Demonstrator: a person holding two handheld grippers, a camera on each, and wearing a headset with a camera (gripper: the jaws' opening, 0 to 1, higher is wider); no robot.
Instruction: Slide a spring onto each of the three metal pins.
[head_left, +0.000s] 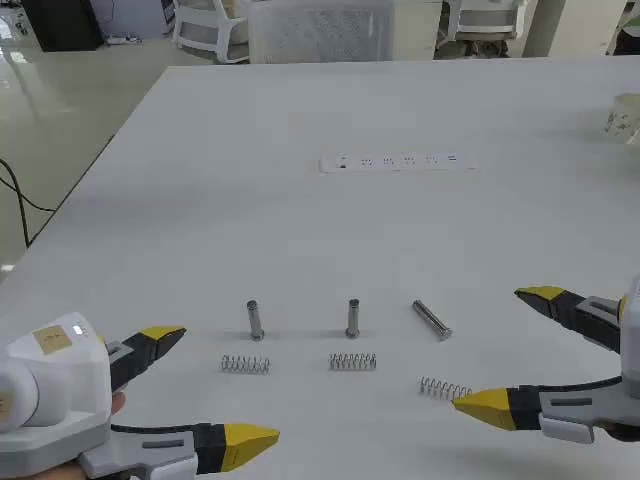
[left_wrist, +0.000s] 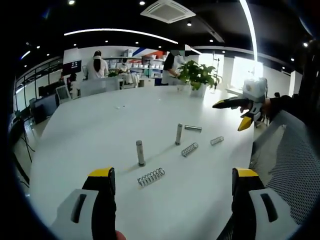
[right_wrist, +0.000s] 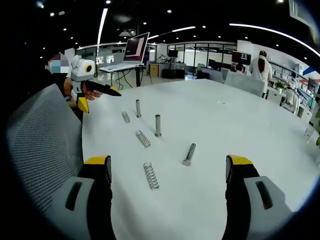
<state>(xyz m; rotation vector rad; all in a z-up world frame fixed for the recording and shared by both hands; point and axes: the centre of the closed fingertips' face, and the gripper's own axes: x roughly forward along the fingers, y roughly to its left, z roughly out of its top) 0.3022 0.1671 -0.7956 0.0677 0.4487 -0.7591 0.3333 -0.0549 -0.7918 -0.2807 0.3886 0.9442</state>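
On the white surface (head_left: 300, 230) in front of me, three metal pins sit in a row with a spring lying just on the near side of each. From the head view, the left pin (head_left: 255, 320) and the middle pin (head_left: 353, 318) stand upright, while the right pin (head_left: 432, 320) lies on its side, angled with its head toward me. The left spring (head_left: 245, 364) and the middle spring (head_left: 353, 361) lie crosswise just before their pins, apart from them, and the right spring (head_left: 444, 388) lies a bit nearer to me and slightly askew. None of the springs is on a pin. My left gripper (head_left: 228, 384) hangs at the near left with its yellow-tipped fingers (left_wrist: 102, 200) spread wide and nothing between them. In the left gripper view the left spring and left pin show ahead in the gap. My right gripper (head_left: 486, 348) comes in from the near right, its fingers (right_wrist: 240, 190) just as wide apart and holding nothing. In the head view its lower fingertip is just beside the end of the right spring, and I cannot tell from there whether they touch. The right gripper view shows that spring lying free between the two fingers, with the fallen pin beyond it. A white power strip (head_left: 398, 162) lies farther back on the surface, well apart from the pins. A grey mesh chair back (right_wrist: 40, 150) shows at the surface's edge.
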